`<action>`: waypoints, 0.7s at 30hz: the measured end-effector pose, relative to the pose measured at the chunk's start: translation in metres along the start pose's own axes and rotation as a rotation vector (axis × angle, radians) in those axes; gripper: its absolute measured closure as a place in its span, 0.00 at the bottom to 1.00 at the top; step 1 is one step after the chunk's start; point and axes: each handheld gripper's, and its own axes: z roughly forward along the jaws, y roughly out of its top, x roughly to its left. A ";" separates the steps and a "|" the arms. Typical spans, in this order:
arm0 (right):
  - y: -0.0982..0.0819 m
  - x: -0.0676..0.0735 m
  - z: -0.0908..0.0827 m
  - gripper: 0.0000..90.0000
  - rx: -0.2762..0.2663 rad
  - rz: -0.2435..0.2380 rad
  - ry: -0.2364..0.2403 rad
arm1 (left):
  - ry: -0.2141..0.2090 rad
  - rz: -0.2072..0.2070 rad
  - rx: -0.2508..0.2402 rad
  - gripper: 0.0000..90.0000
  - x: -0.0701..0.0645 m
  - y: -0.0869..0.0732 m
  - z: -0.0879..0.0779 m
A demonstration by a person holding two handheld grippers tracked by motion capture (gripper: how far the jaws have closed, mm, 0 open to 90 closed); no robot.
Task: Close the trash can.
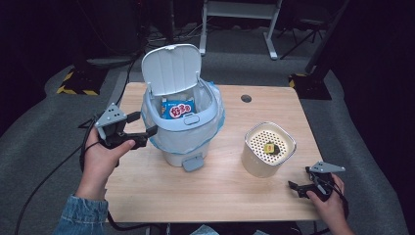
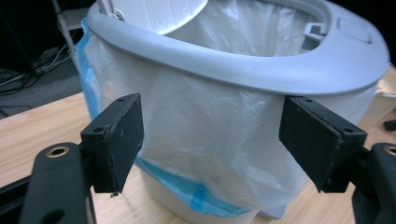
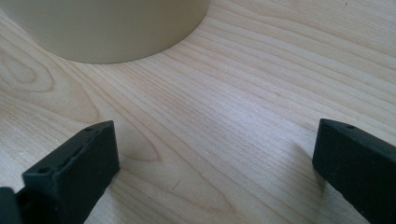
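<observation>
Presently the left tongs (image 1: 145, 132) are held wide and empty just beside the bin (image 1: 182, 131), its lid raised so the snack packet (image 1: 177, 109) lies inside; the right tongs (image 1: 299, 188), also wide, are rested on the surface (image 1: 220, 186) near the bin's neighbouring strainer pot (image 1: 268, 149).

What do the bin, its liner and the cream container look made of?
Bin: moulded plastic, matte pale grey-blue, with smooth rounded rim and hinged lid. Liner: thin plastic film, translucent white with a blue edge, crinkled and glossy. Cream container: probably plastic, smooth and matte, with a perforated insert; ceramic cannot be ruled out.
</observation>
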 end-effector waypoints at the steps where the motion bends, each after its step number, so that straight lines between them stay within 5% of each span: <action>1: 0.000 0.000 0.000 0.01 0.000 0.000 0.000 | 0.002 0.002 0.006 0.25 0.000 0.002 0.000; 7: 0.000 0.000 0.000 0.01 0.000 0.000 0.000 | 0.005 0.015 0.019 0.31 0.001 0.014 -0.007; 13: 0.000 0.000 0.000 0.01 0.000 0.000 0.000 | 0.003 0.040 0.084 0.33 0.000 0.013 -0.009; 21: 0.000 0.000 0.000 0.01 0.000 0.000 0.000 | 0.000 0.006 0.004 0.32 0.003 0.023 -0.020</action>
